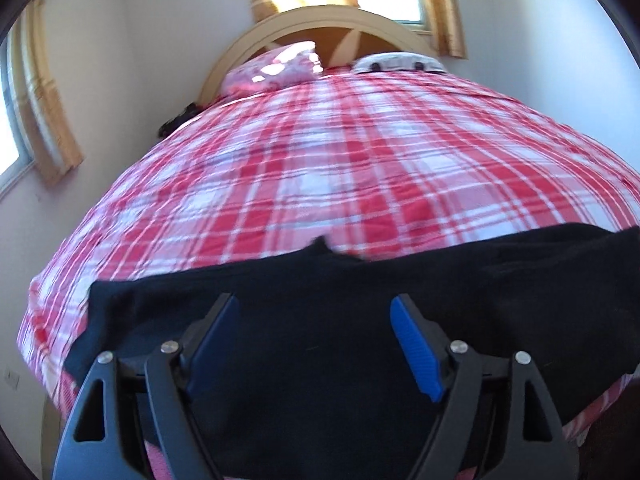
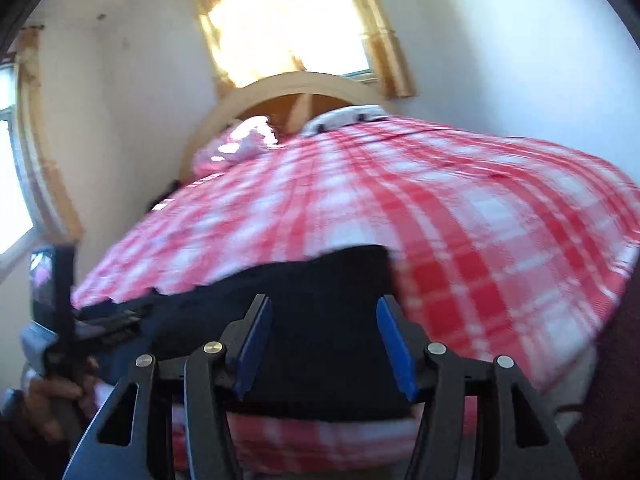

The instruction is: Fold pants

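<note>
Black pants [image 1: 360, 312] lie across the near end of a bed covered with a red and white plaid sheet [image 1: 320, 160]. My left gripper [image 1: 314, 308] is open just above the pants, its blue pads wide apart and empty. In the right wrist view the pants [image 2: 320, 288] lie at the bed's near edge, ending at their right side. My right gripper [image 2: 324, 312] is open over them and holds nothing. The left gripper's body [image 2: 52, 312] and the hand holding it show at the far left of that view.
A curved wooden headboard [image 1: 320, 20] stands at the far end with a pink pillow [image 1: 272, 68] and a white pillow [image 1: 400, 62]. Curtained windows [image 2: 288, 20] are behind and to the left. Walls close in on the left. The plaid sheet [image 2: 480, 220] stretches right.
</note>
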Demonstrator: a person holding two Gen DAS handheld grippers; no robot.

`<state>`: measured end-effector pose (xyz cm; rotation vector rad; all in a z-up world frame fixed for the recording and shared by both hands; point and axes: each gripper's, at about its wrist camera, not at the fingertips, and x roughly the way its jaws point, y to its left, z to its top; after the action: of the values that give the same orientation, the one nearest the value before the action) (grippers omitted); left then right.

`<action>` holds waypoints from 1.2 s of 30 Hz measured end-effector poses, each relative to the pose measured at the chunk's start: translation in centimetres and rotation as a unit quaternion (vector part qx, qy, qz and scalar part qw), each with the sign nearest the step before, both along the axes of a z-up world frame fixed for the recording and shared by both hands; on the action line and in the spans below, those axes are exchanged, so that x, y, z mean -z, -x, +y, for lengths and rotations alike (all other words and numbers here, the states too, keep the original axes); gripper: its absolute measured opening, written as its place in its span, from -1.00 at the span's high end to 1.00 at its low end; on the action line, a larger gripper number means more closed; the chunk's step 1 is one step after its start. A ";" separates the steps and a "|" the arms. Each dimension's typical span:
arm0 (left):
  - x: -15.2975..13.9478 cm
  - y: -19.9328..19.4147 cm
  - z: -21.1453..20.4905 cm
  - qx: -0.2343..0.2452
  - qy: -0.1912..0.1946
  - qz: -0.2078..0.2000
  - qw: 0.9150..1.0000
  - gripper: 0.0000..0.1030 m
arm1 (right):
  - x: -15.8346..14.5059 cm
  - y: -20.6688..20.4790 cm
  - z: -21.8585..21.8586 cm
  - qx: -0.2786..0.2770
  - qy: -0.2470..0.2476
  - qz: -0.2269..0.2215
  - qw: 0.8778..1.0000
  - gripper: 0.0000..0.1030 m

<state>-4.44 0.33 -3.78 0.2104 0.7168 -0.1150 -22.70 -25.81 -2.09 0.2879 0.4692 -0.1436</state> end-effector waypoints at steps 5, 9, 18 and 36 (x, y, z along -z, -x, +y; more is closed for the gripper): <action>0.6 -0.2 6.8 -0.084 0.018 0.024 0.996 -0.60 | 0.5 -5.7 4.8 -0.103 -0.061 0.015 0.993 -0.11; 0.9 0.5 12.4 -0.156 0.023 0.014 0.987 -0.72 | 2.7 -8.7 7.8 -0.084 -0.040 0.065 0.994 -0.20; 3.3 1.1 19.8 -0.269 0.144 0.061 0.951 -0.72 | 5.4 -8.4 10.0 -0.076 0.043 0.067 0.994 -0.52; 5.0 1.1 22.1 -0.276 0.391 0.071 0.875 0.59 | 5.5 -9.0 10.8 -0.085 0.062 0.071 0.992 -0.61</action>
<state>-5.50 22.48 -8.80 -0.7893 0.7987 0.1327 -13.74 -14.99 -7.60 0.1160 0.6207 -0.0257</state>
